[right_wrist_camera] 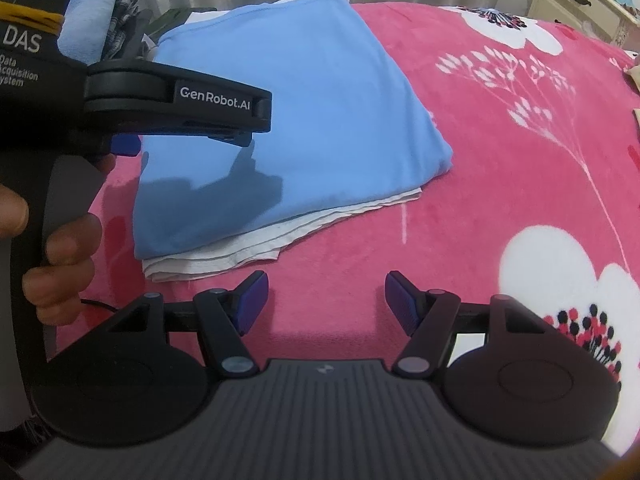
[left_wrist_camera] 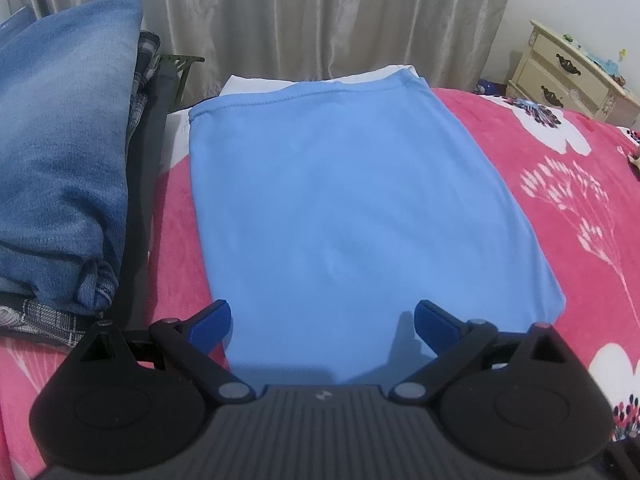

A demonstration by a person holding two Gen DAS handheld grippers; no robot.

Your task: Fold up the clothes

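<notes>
A folded light blue garment (left_wrist_camera: 352, 208) lies flat on the pink floral blanket (left_wrist_camera: 560, 208), on top of a folded white garment (left_wrist_camera: 256, 80). In the right wrist view the blue garment (right_wrist_camera: 288, 112) covers the white one (right_wrist_camera: 248, 248), whose edges stick out at the near side. My left gripper (left_wrist_camera: 322, 320) is open and empty, hovering over the blue garment's near edge. It also shows in the right wrist view (right_wrist_camera: 224, 136), from the side, above the blue garment. My right gripper (right_wrist_camera: 326, 300) is open and empty over the bare blanket (right_wrist_camera: 500, 180), just in front of the stack.
A pile of folded denim and plaid clothes (left_wrist_camera: 64, 152) sits at the left of the bed. Grey curtains (left_wrist_camera: 320, 16) hang behind. A cream bedside dresser (left_wrist_camera: 572, 68) stands at the back right. My hand (right_wrist_camera: 60, 264) holds the left gripper's handle.
</notes>
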